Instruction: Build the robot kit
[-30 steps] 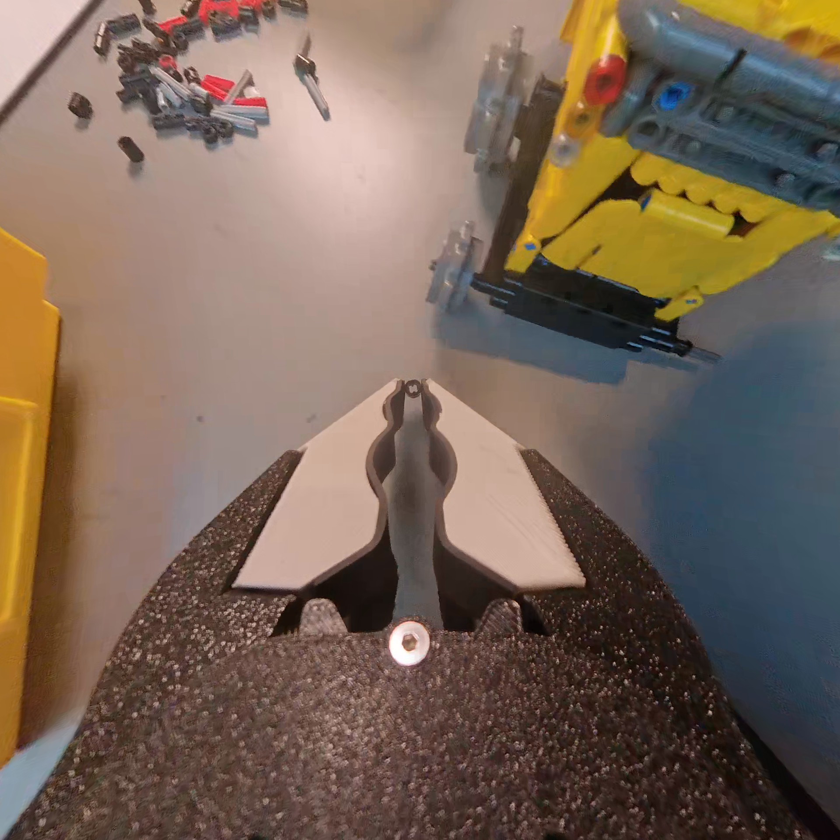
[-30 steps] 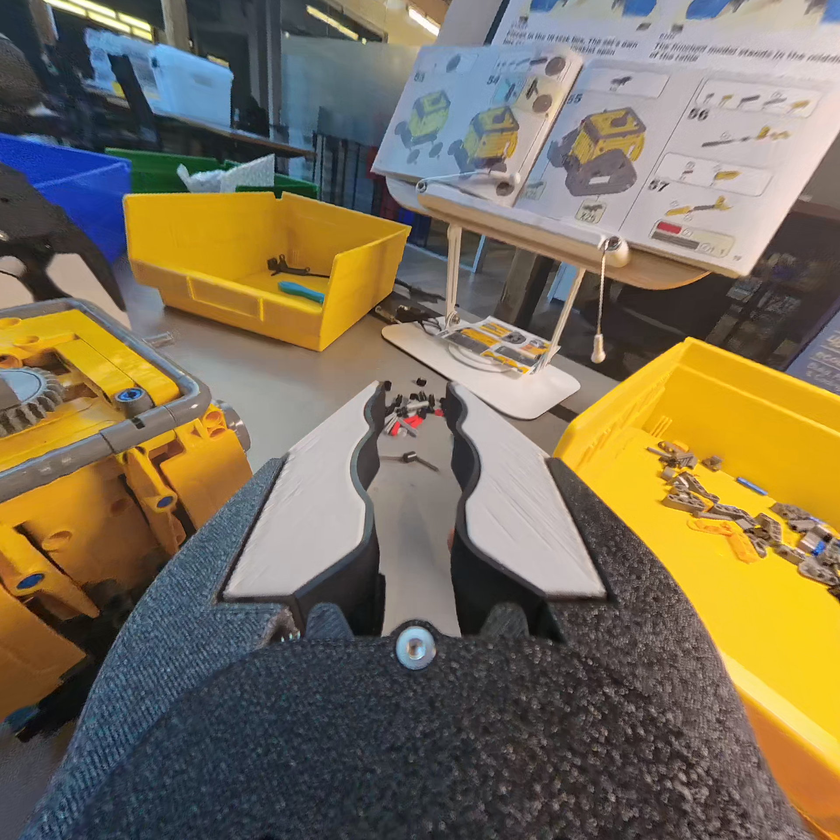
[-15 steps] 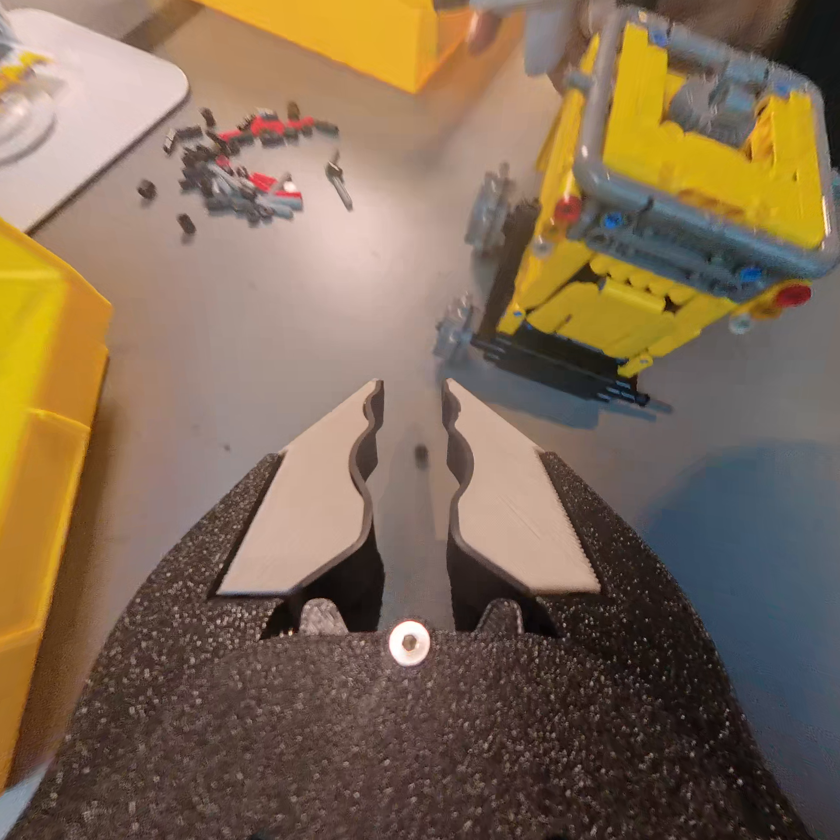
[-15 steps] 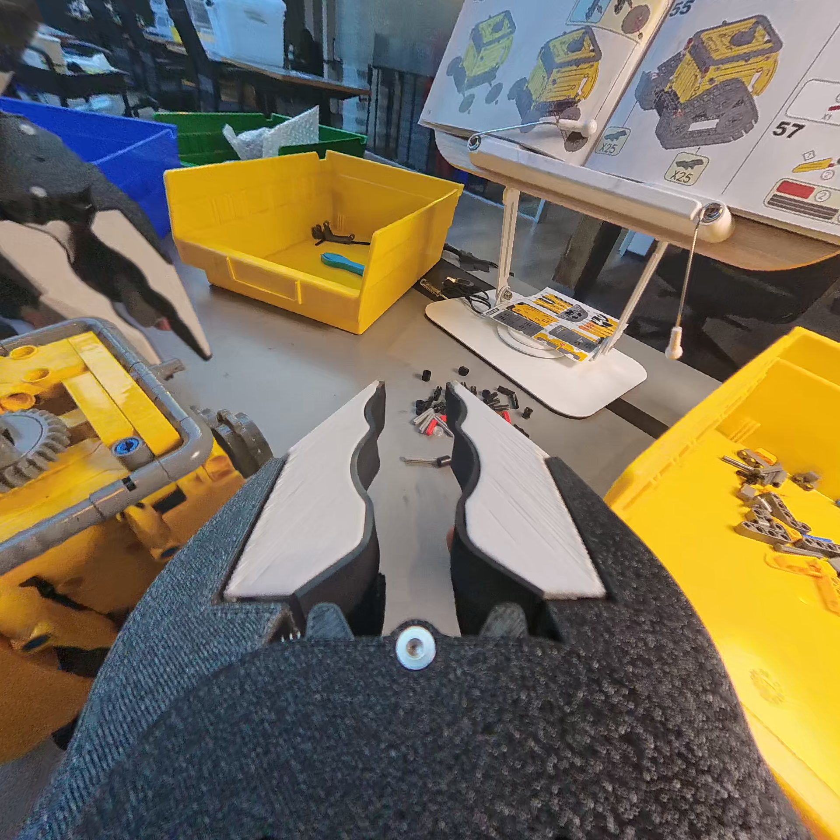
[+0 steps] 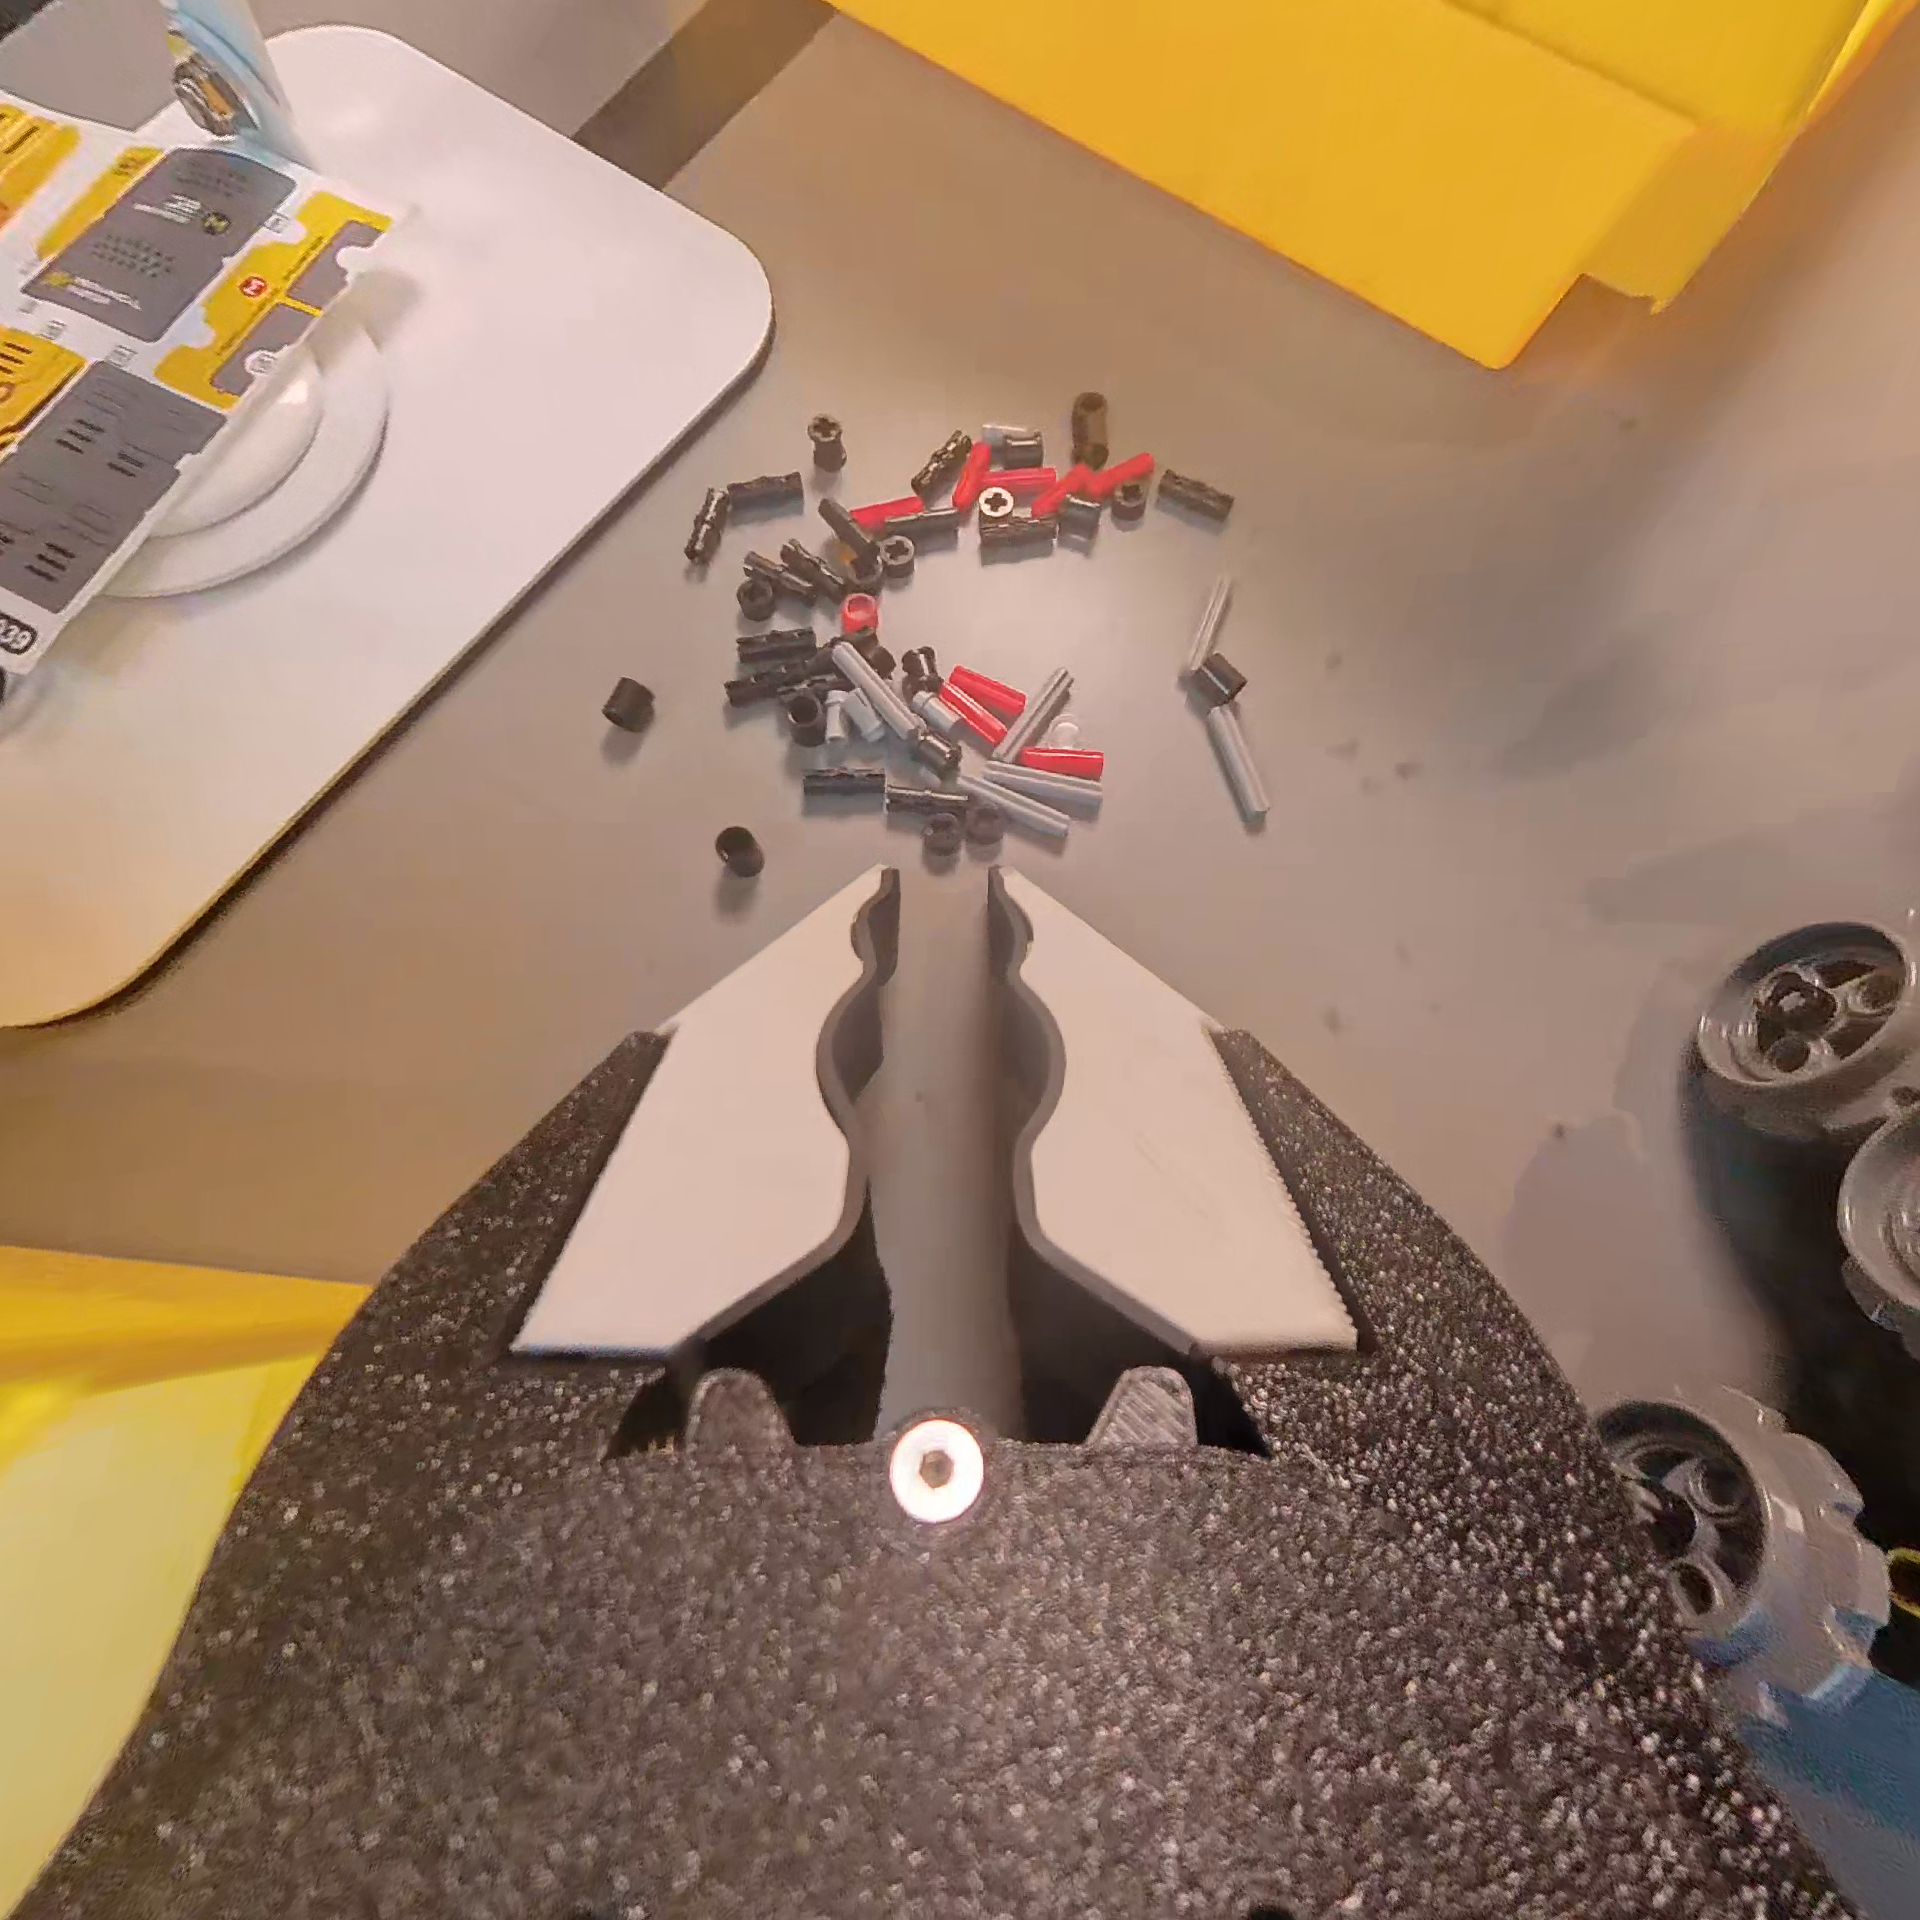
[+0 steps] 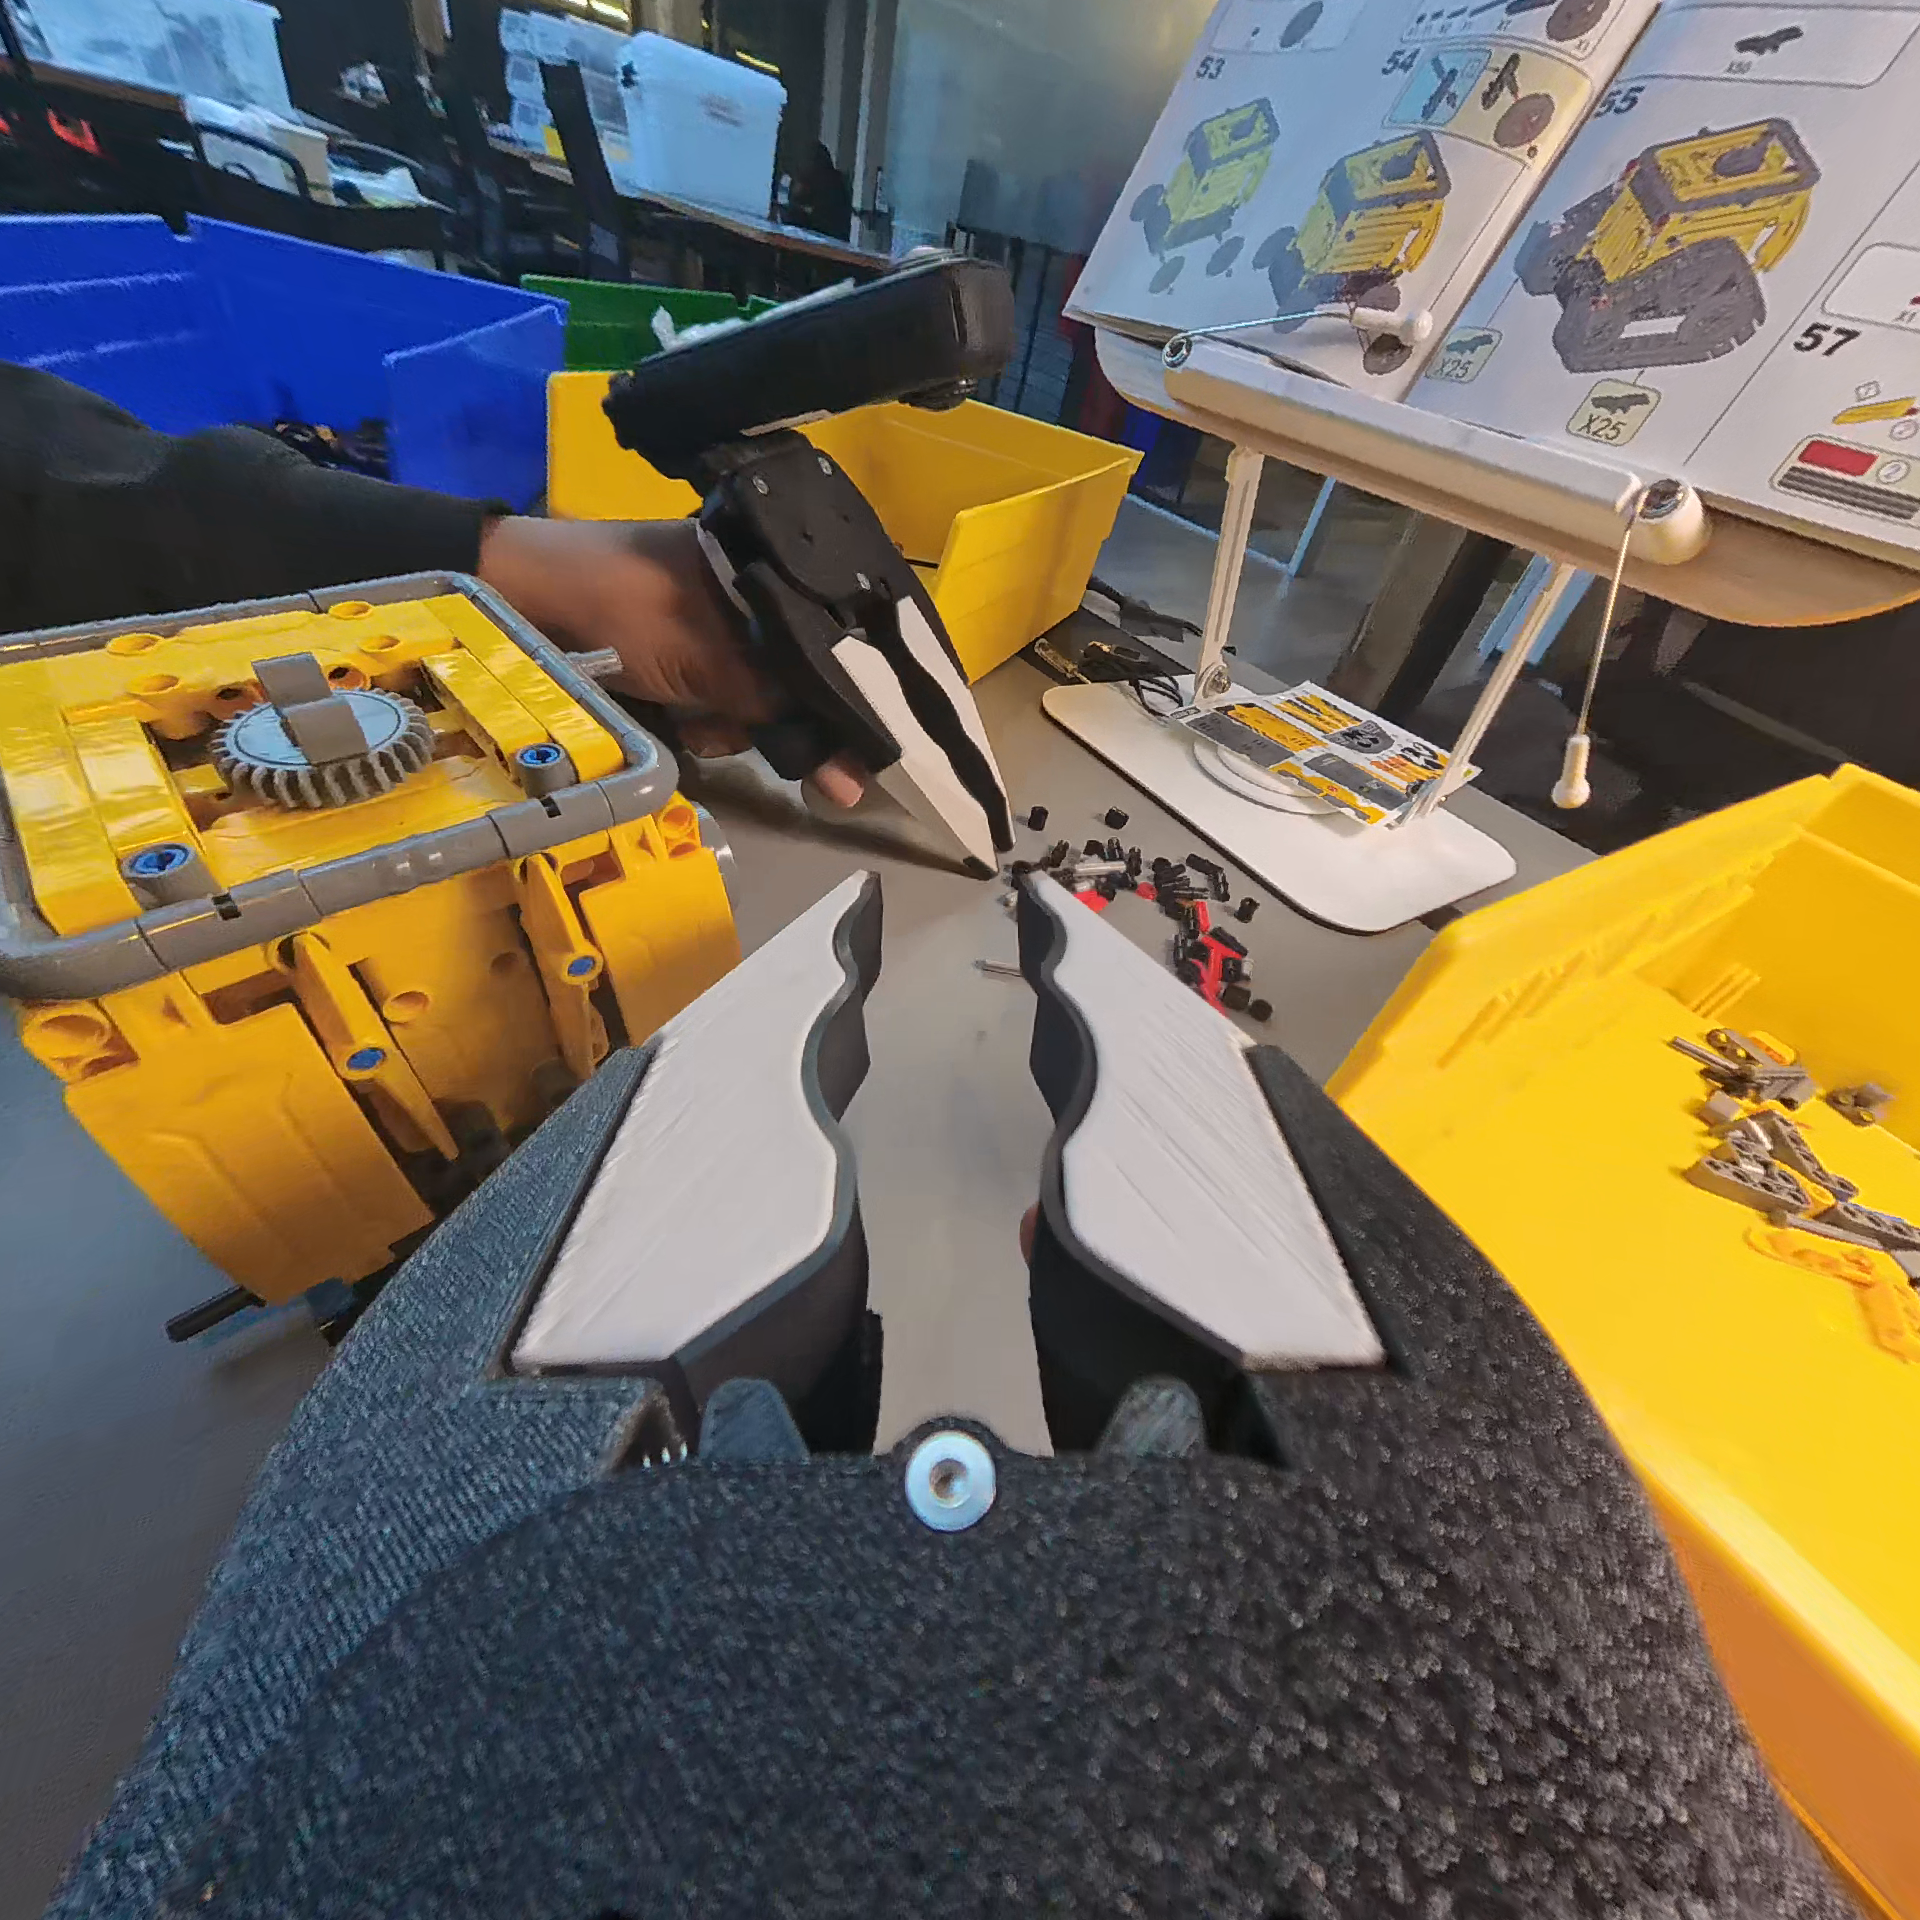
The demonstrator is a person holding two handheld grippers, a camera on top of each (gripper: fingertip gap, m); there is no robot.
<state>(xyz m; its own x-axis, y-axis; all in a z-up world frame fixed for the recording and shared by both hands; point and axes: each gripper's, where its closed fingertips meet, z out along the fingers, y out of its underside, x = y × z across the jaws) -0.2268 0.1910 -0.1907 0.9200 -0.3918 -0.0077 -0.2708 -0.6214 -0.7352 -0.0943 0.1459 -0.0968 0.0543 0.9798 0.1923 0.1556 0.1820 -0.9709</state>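
The left gripper [image 5: 940, 878] hangs over the grey table [image 5: 1403, 644] with its jaws a narrow gap apart and nothing between them. Just past its tips, at 12 o'clock, lies a pile of pins [image 5: 914, 644], black, red and grey. A loose black bush [image 5: 740, 850] sits at 11 o'clock of the tips, another [image 5: 630, 703] farther out. A grey axle [image 5: 1226, 707] with a black collar lies at 1 o'clock, apart from the pile. A white stand base [image 5: 540, 343] fills the 10 o'clock corner, a sticker sheet [image 5: 125, 312] on it. Grey wheels [image 5: 1808, 997] show at 3 o'clock, a yellow bin [image 5: 1351, 135] at 1 o'clock.

The right gripper [image 6: 948, 883] is held off the table, jaws parted a little wider and empty. At 9 o'clock stands the yellow model [image 6: 312, 883], a grey gear [image 6: 312, 743] on top. In the right wrist view the left gripper points down at the pins, a hand [image 6: 634, 623] holding it. At 3 o'clock a second bin [image 6: 1558, 1091] holds grey parts [image 6: 1766, 1132]. An open booklet [image 6: 1507, 208] rests on the stand at 1 o'clock.
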